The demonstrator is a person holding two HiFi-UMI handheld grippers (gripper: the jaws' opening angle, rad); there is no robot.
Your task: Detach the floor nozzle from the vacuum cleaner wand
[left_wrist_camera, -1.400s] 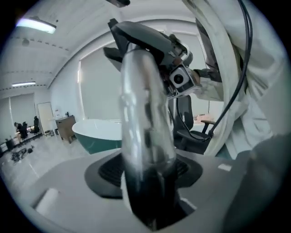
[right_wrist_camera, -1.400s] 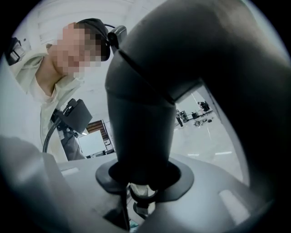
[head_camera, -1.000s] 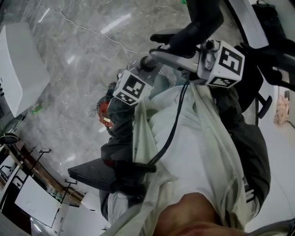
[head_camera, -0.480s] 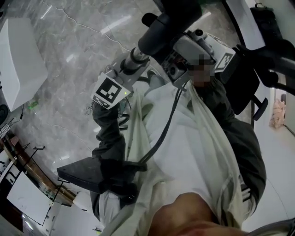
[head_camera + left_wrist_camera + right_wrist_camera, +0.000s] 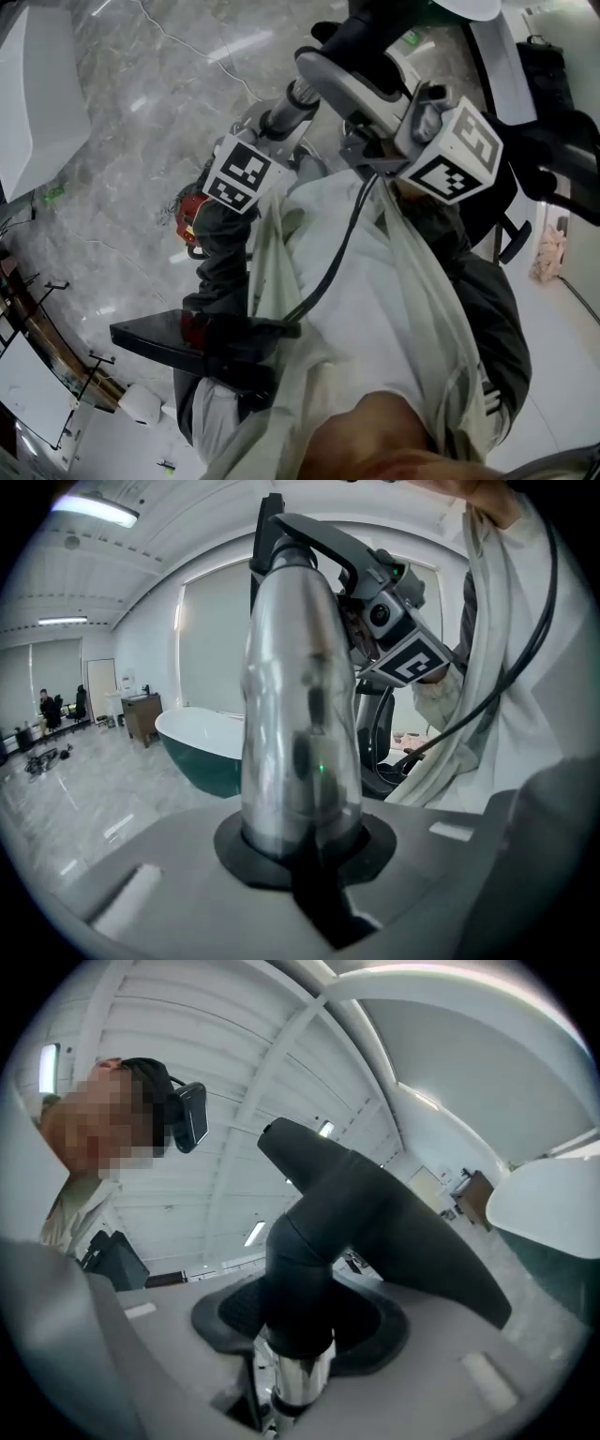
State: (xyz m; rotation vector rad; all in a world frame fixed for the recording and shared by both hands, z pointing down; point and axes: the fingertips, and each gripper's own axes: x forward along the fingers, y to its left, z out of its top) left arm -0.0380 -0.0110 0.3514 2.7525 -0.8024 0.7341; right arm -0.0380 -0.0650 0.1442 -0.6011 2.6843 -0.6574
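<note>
I hold the vacuum's silver wand (image 5: 300, 724) upright in front of my chest. My left gripper (image 5: 305, 855) is shut on the wand, which fills its notch. In the head view the left gripper (image 5: 272, 122) sits below the right gripper (image 5: 347, 80). The black neck of the floor nozzle (image 5: 319, 1241) caps the wand's top end (image 5: 298, 1382). The right gripper (image 5: 295, 1335) has its jaws closing, with this neck seated between the pads. The vacuum's red body (image 5: 190, 217) shows low beside my left sleeve.
Grey marble floor (image 5: 141, 141) lies below. A white tub (image 5: 37, 94) stands at the left, and black chair parts (image 5: 553, 141) at the right. A black cable (image 5: 337, 253) runs down my front to a flat black box (image 5: 169, 342). A teal bathtub (image 5: 197, 742) stands behind.
The right gripper has shifted up the wand, and its marker cube faces the head camera again. The left gripper's cube moved left and then back. The red body is back in sight.
</note>
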